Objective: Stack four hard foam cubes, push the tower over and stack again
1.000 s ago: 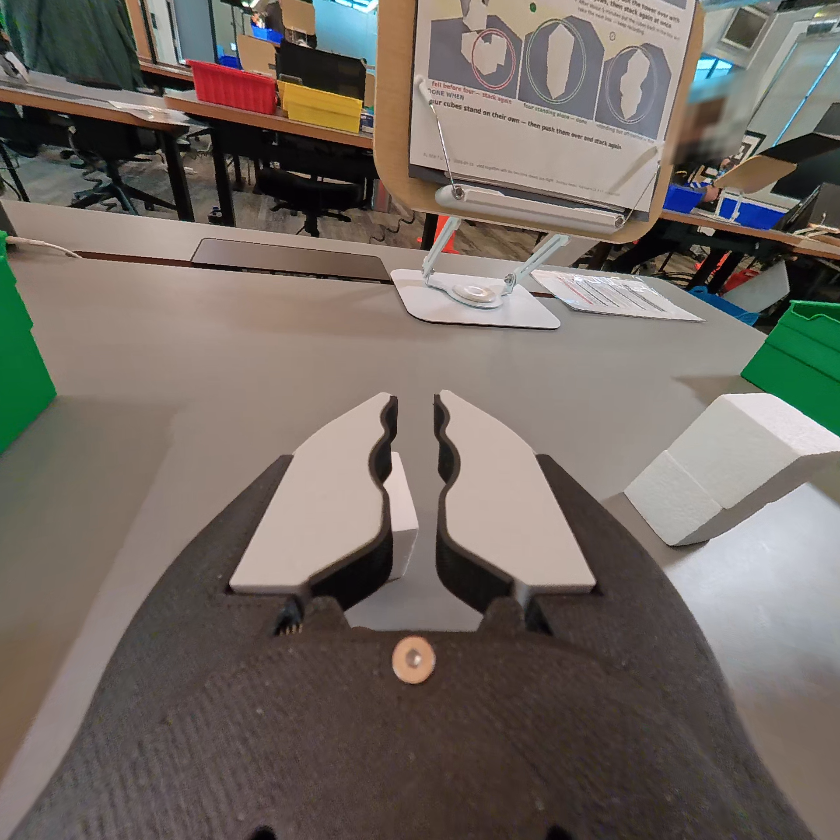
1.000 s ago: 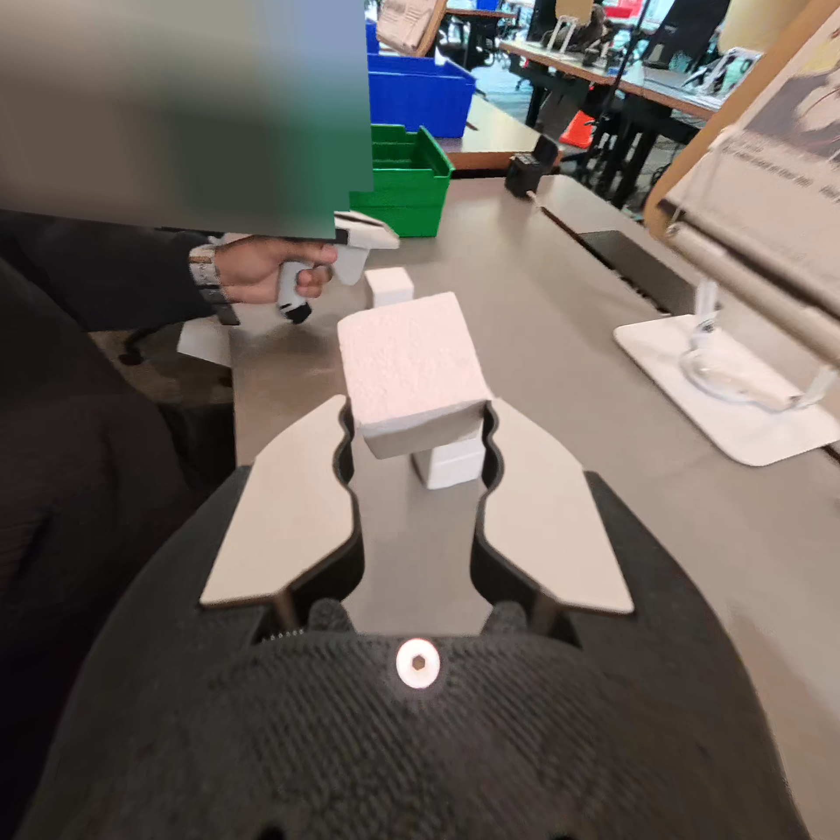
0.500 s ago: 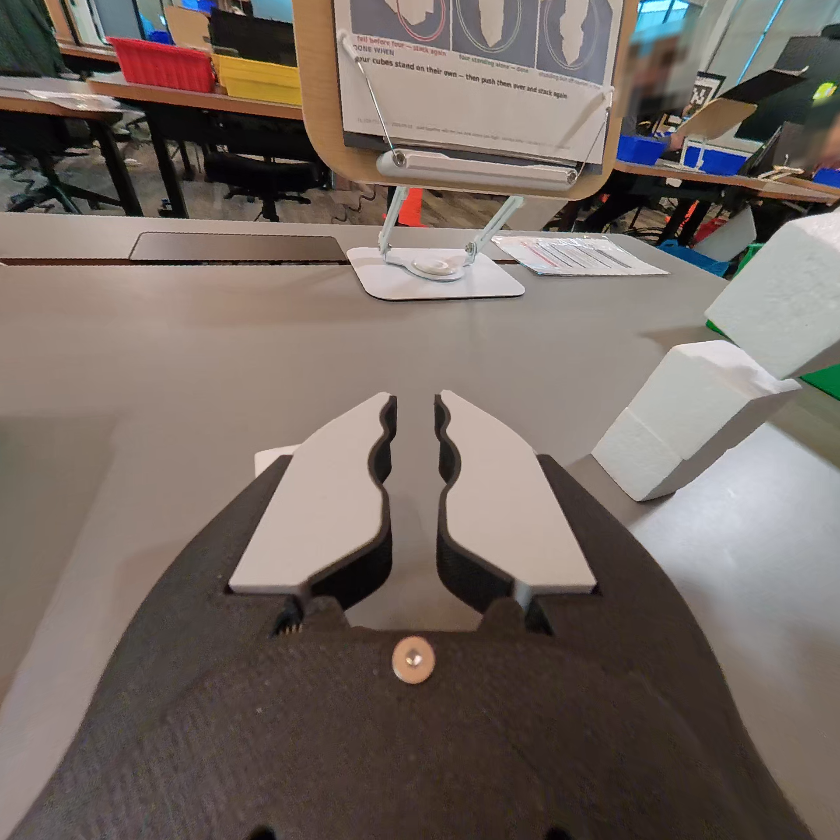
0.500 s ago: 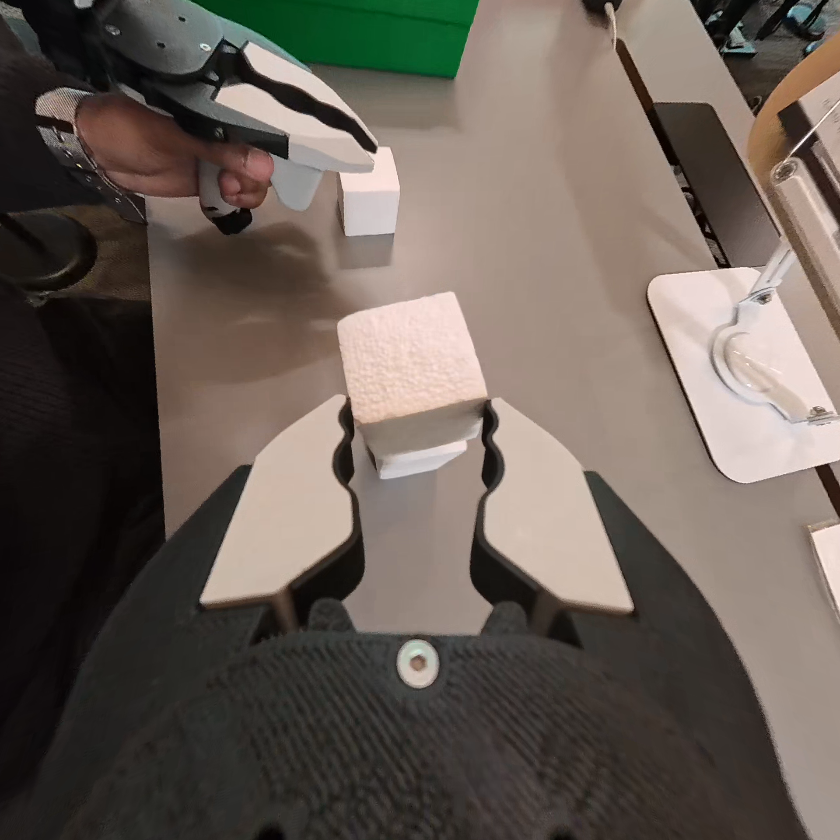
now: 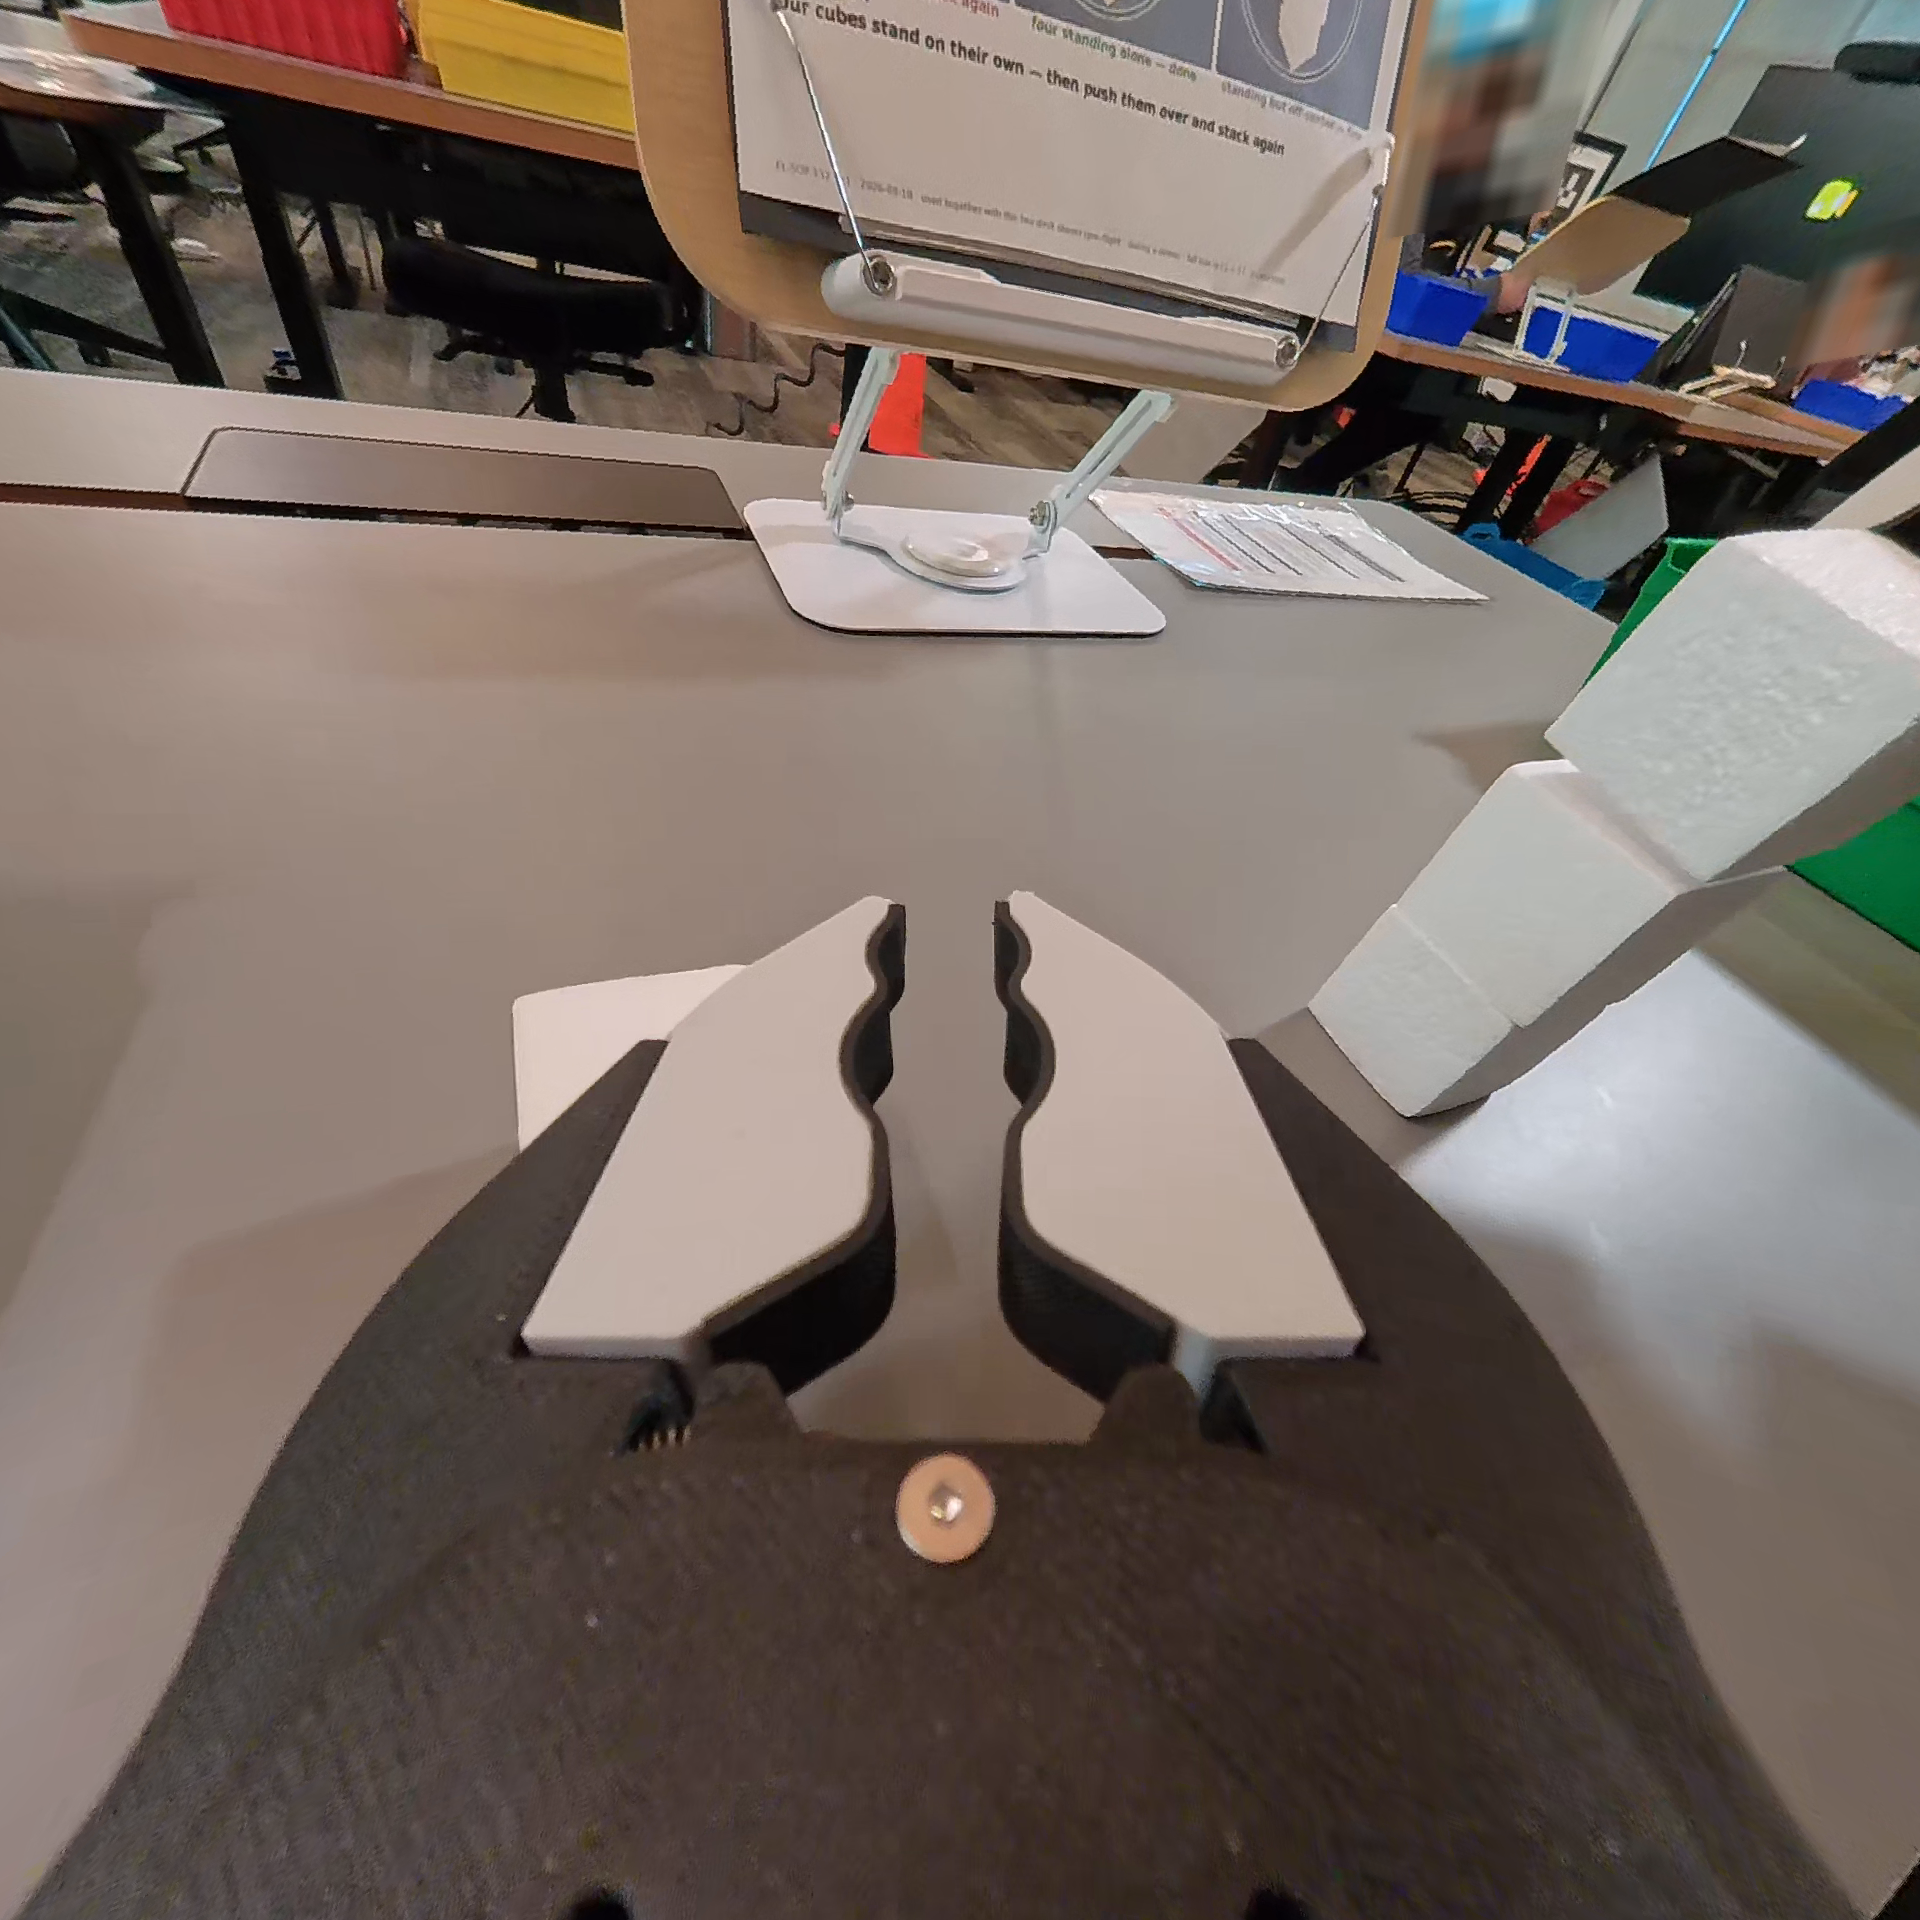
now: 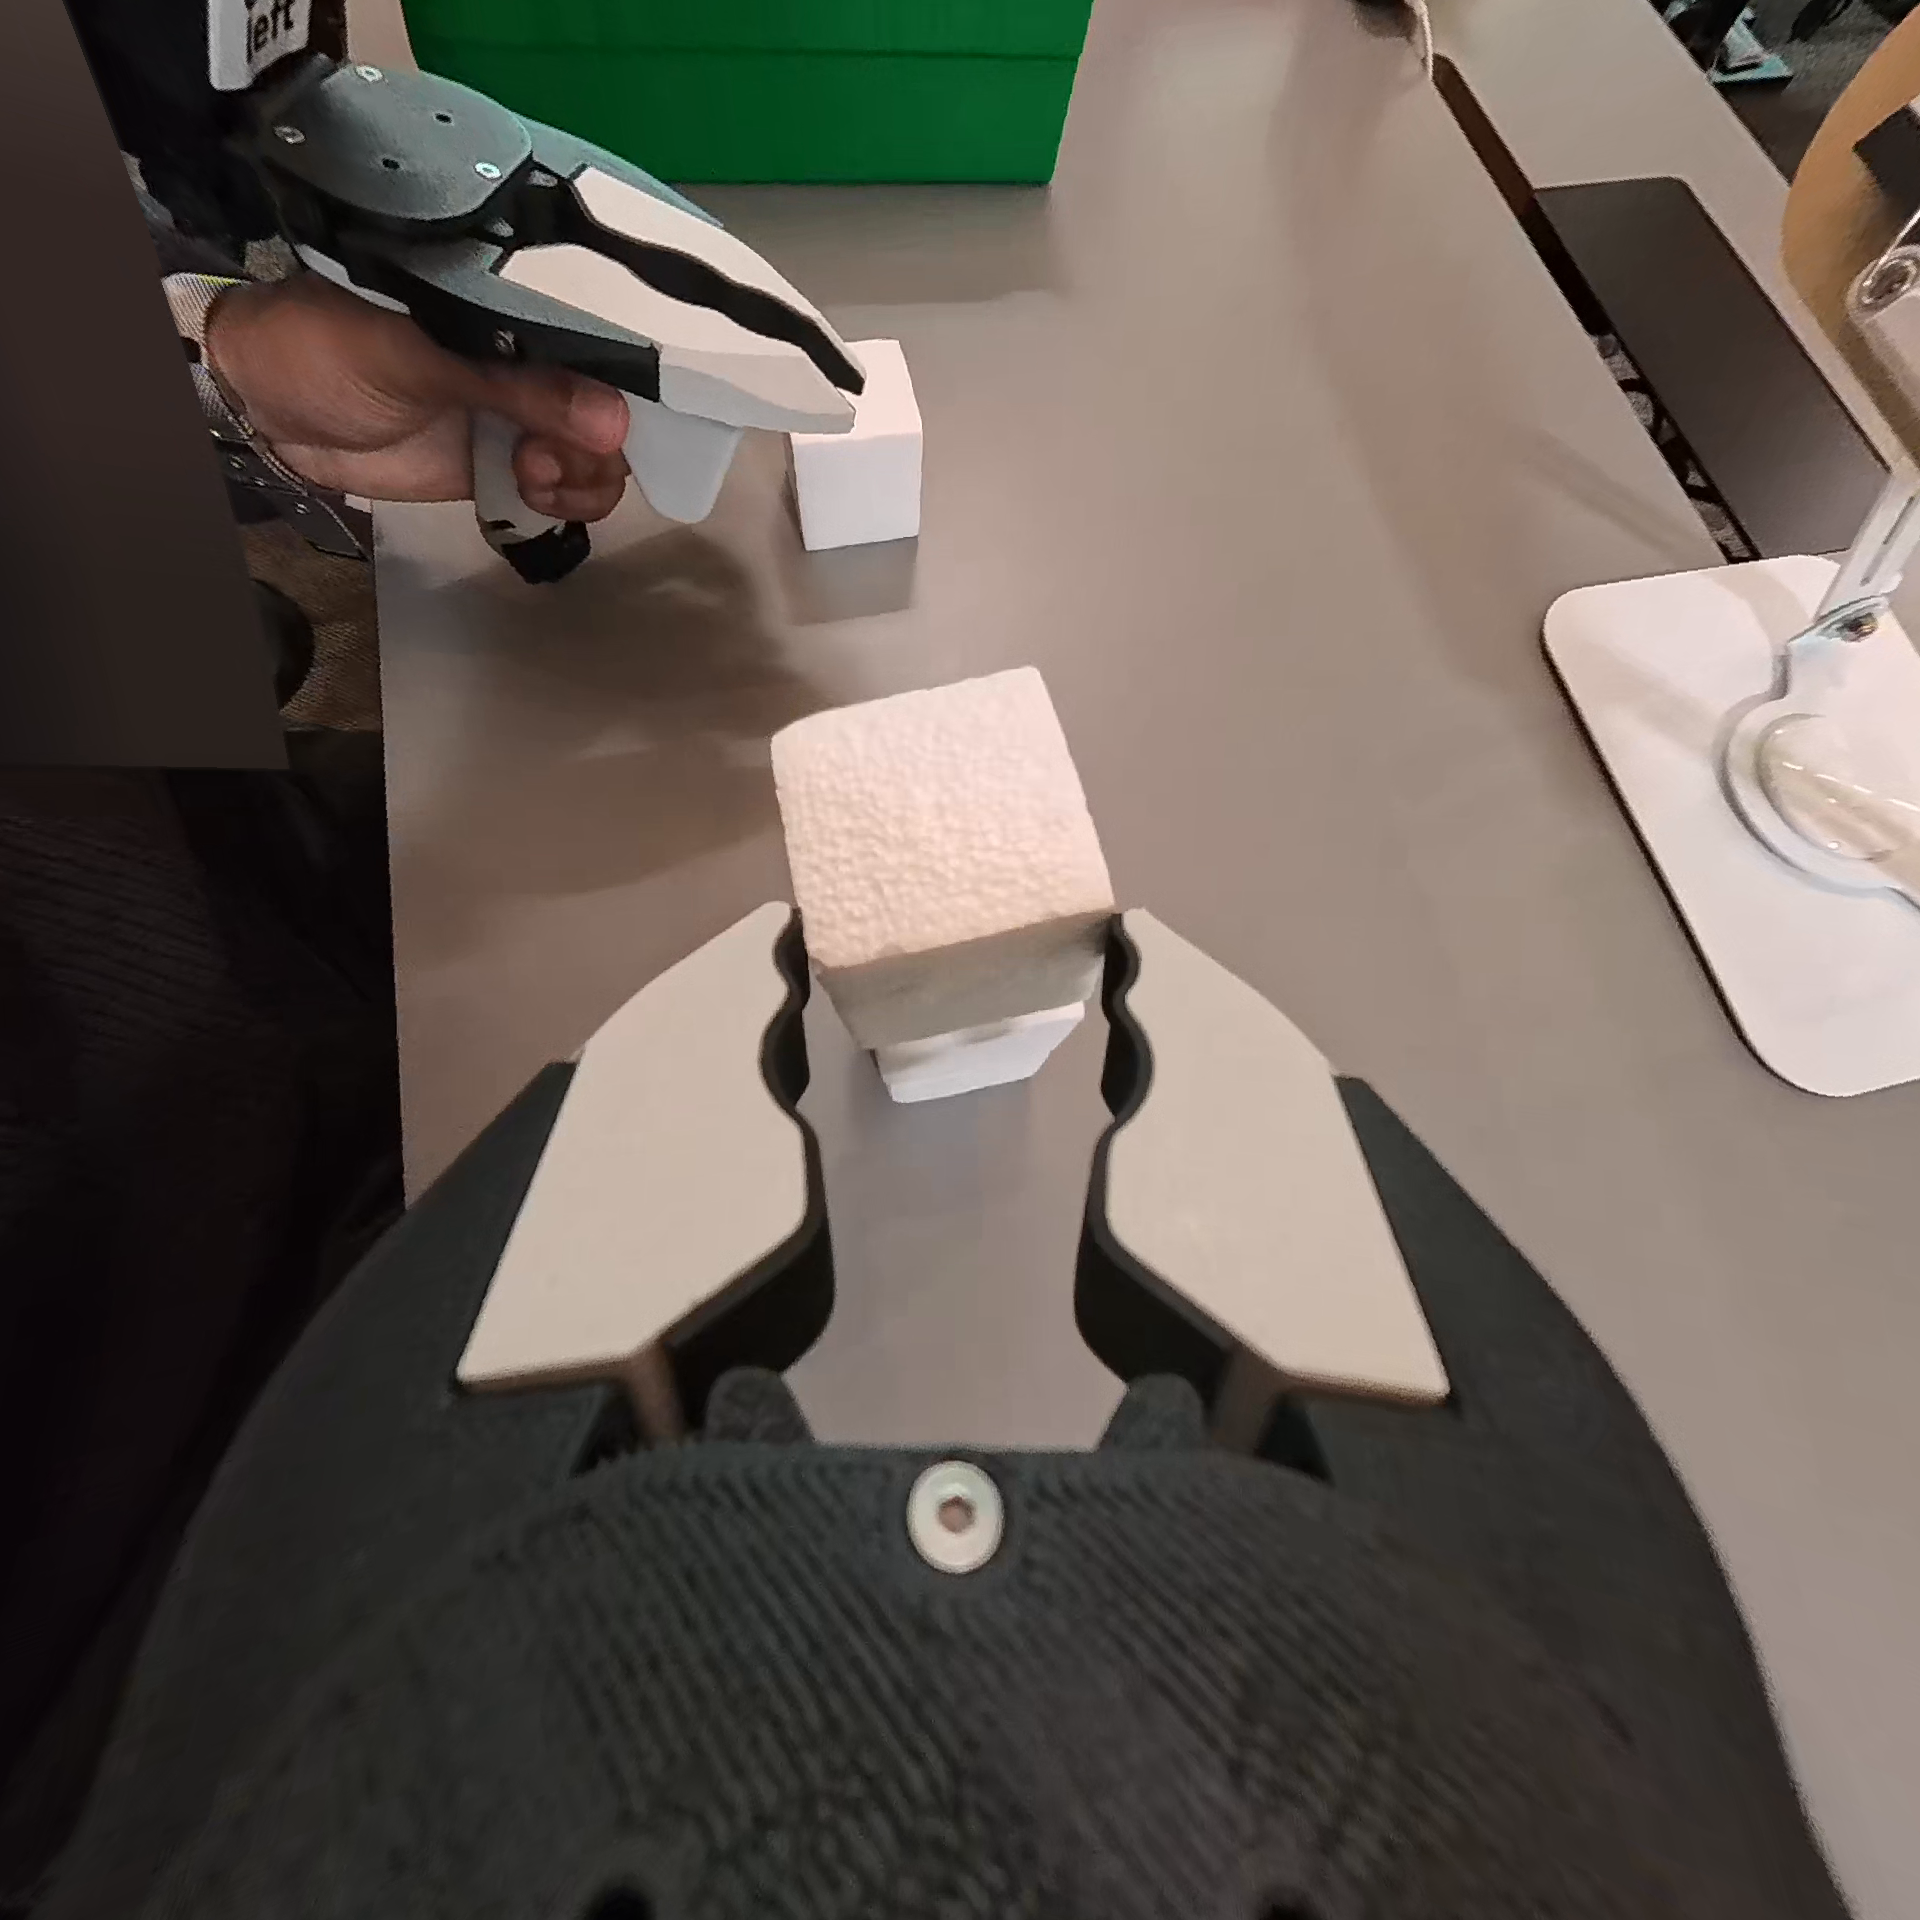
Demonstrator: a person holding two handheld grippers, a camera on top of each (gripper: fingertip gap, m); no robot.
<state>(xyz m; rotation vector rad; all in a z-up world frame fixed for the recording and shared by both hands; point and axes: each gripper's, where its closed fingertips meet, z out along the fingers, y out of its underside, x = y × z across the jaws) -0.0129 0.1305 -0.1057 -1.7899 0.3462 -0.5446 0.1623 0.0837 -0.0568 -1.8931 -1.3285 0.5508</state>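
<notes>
My right gripper (image 6: 951, 920) is shut on a white foam cube (image 6: 935, 821) and holds it just above a stack of two foam cubes (image 6: 977, 1055); whether they touch I cannot tell. In the left wrist view the held cube (image 5: 1756, 707) sits over the stack (image 5: 1496, 935) at the right. My left gripper (image 5: 948, 909) is shut and empty, above the grey table (image 5: 520, 779). A lone foam cube (image 5: 592, 1029) lies partly hidden under its left finger. The right wrist view shows the left gripper (image 6: 847, 400) over that cube (image 6: 862, 468).
A document stand with a white base (image 5: 966, 582) stands at the table's far side and also shows in the right wrist view (image 6: 1683, 831). A green bin (image 6: 748, 94) is at the table's end. A sheet in a plastic sleeve (image 5: 1288, 545) lies beside the stand. A person's hand (image 6: 395, 405) holds the left gripper.
My right gripper has carried its cube over the stack and tilted down toward it. My left gripper has shifted right, so the lone cube now lies under its left finger.
</notes>
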